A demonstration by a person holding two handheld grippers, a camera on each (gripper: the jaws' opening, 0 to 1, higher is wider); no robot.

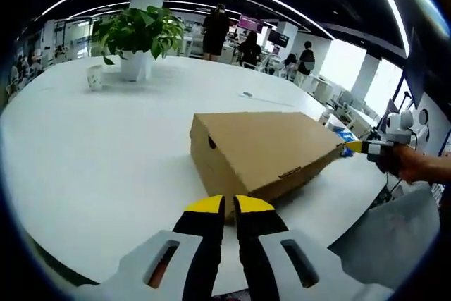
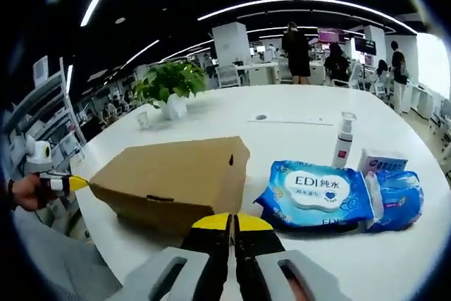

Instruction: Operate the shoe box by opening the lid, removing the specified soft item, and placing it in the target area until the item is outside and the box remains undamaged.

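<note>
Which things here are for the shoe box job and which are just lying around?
For the job: shoe box, lid closed; left gripper; right gripper.

Lying about: blue wipes pack, spray bottle, small white box, potted plant, paper cup.

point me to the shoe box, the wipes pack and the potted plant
shoe box (image 1: 271, 142): left gripper view, closed lid's top face.
wipes pack (image 2: 317, 192): right gripper view, white label on its front.
potted plant (image 1: 134, 65): left gripper view, white pot.

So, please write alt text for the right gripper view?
A closed cardboard shoe box lies on a white table, just beyond the shut right claw. Blue wet-wipe packs lie beside it; the left claw touches its far corner.
</note>
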